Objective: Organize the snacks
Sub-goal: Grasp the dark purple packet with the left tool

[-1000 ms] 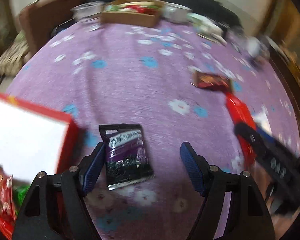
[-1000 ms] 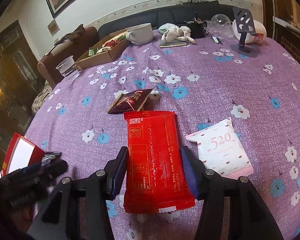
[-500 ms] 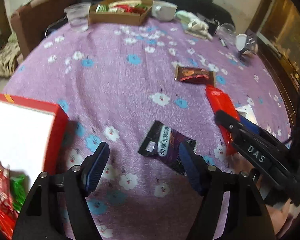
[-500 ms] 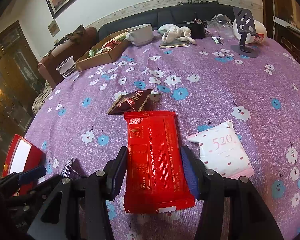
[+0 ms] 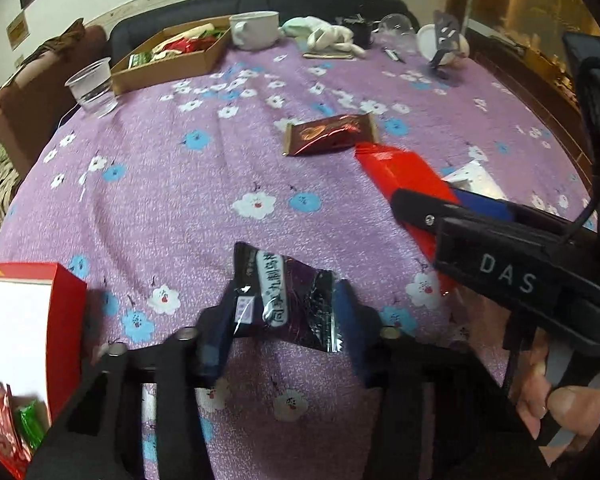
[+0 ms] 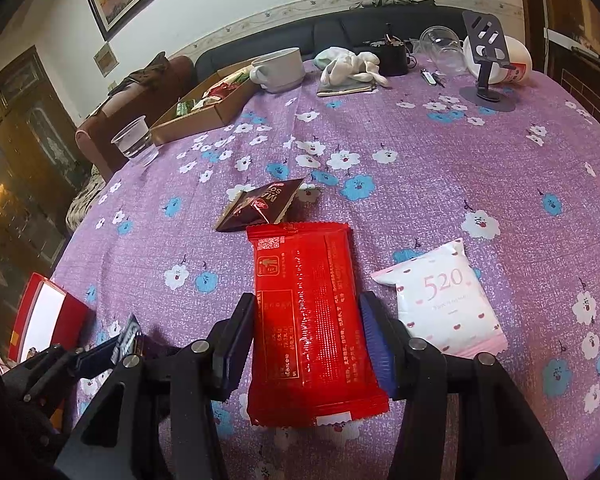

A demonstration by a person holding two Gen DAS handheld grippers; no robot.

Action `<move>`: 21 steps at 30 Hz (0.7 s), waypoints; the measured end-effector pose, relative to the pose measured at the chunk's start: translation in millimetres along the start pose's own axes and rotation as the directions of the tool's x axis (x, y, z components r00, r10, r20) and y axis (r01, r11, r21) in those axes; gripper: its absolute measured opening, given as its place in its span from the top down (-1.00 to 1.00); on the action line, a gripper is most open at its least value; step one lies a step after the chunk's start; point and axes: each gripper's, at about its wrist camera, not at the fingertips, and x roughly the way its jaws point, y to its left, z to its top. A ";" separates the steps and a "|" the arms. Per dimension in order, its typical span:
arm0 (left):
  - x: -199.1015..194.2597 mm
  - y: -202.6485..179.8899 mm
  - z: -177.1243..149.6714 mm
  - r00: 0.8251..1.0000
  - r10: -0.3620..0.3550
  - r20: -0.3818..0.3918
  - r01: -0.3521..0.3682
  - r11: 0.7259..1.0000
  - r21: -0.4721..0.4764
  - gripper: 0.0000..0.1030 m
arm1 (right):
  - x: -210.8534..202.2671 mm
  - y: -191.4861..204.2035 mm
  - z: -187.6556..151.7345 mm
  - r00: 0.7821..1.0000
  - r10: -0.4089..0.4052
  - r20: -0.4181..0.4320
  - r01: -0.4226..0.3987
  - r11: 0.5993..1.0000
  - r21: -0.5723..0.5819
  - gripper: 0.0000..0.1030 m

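Closing left tool [image 5: 284,312] straddles dark purple packet [image 5: 286,300], long axis crosswise; right tool [image 6: 306,344] part-open, clasping red packet [image 6: 310,304] lengthwise

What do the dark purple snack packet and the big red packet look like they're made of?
Dark purple packet: likely metallised plastic film, glossy; it shows sharp highlights, crinkles and a silvery edge. Big red packet: probably glossy plastic film too, smooth, with crimped serrated end seals and soft reflections. Neither look rules out a foil lining inside.
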 end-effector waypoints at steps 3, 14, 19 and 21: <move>1.2 -2.7 0.1 1.000 0.003 0.005 -0.003 1.000 0.023 0.86 | -0.7 1.0 -0.4 1.000 -0.008 0.000 0.008 1.000 -0.008 -0.02; -28.9 9.8 -14.1 0.998 -0.039 0.054 0.039 0.999 0.002 0.88 | -1.1 -14.5 1.7 0.980 0.199 -0.029 -0.194 0.972 0.133 0.00; -66.1 18.6 -35.7 0.994 -0.044 0.101 0.043 0.999 0.012 0.88 | -0.6 -20.5 0.1 0.959 0.283 -0.030 -0.271 0.942 0.199 0.01; -85.0 23.7 -47.4 0.991 -0.047 0.127 0.045 0.999 0.019 0.87 | -0.6 -21.7 -1.2 0.955 0.294 -0.029 -0.281 0.936 0.213 0.01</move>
